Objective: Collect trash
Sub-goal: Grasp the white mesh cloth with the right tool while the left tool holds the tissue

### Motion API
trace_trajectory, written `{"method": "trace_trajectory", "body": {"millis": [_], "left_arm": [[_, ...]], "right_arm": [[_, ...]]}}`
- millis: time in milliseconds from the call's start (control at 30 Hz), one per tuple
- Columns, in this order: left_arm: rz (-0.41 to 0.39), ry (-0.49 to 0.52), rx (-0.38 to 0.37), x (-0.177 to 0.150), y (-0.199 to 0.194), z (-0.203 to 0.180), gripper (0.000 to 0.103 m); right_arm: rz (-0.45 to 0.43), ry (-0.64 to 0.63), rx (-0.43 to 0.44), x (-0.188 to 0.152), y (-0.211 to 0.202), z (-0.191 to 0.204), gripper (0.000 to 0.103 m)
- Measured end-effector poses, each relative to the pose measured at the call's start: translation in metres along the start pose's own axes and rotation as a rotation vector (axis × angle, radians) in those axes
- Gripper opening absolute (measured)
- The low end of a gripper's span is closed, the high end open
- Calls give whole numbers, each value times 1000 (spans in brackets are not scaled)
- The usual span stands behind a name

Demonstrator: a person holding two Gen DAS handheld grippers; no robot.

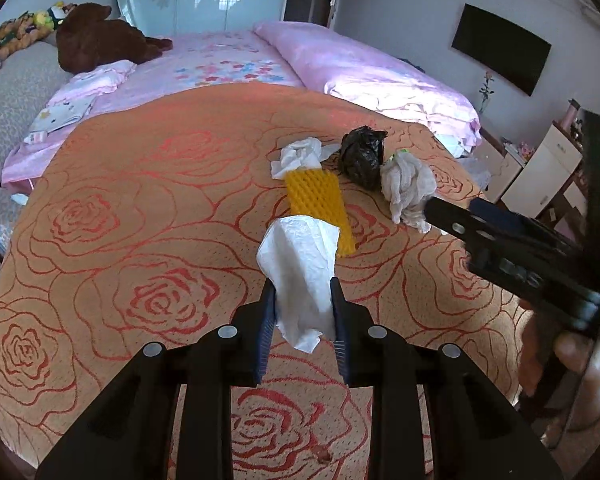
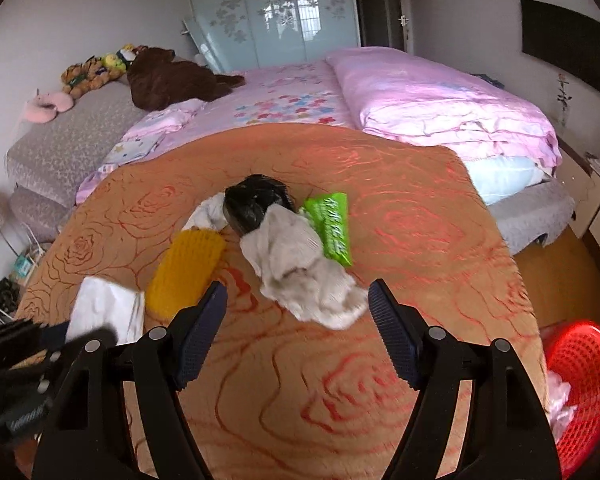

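Note:
My left gripper (image 1: 303, 292) is shut on a white tissue (image 1: 302, 276) and holds it above the orange rose-patterned cloth (image 1: 140, 240); the tissue also shows in the right wrist view (image 2: 104, 308). On the cloth lie a yellow foam net (image 1: 318, 200), a second crumpled tissue (image 1: 300, 154), a black plastic bag (image 1: 360, 156) and a grey-white rag (image 1: 408, 188). My right gripper (image 2: 296, 300) is open, its fingers on either side of the near end of the rag (image 2: 300, 272). A green wrapper (image 2: 330, 224) lies beside the rag.
A red mesh bin (image 2: 580, 384) with white trash in it stands on the floor at the right. Behind the cloth is a bed with a pink quilt (image 2: 440, 100) and a brown plush bear (image 2: 172, 76). A cabinet (image 1: 540, 168) stands at the right.

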State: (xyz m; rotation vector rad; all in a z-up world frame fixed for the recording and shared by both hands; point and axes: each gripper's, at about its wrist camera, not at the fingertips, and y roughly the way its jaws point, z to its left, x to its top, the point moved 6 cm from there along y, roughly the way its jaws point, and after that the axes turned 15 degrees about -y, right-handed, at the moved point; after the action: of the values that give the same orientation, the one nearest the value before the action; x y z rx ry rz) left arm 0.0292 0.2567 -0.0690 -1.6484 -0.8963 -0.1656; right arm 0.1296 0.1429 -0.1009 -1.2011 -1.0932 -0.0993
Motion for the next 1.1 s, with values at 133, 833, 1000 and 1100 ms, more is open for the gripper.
{"method": "trace_trajectory", "body": {"millis": [133, 833, 1000, 1100], "left_arm": [[-3, -13, -1, 2, 1, 4, 25], [-34, -11, 9, 3, -5, 4, 25], [-43, -1, 7, 2, -7, 1, 25], [-42, 7, 5, 2, -6, -1, 25]], "right_arm": [[27, -20, 11, 3, 17, 7, 65], [46, 19, 32, -17, 16, 1, 26], [34, 30, 34, -35, -5, -1, 26], [34, 40, 20, -46, -16, -5, 26]]}}
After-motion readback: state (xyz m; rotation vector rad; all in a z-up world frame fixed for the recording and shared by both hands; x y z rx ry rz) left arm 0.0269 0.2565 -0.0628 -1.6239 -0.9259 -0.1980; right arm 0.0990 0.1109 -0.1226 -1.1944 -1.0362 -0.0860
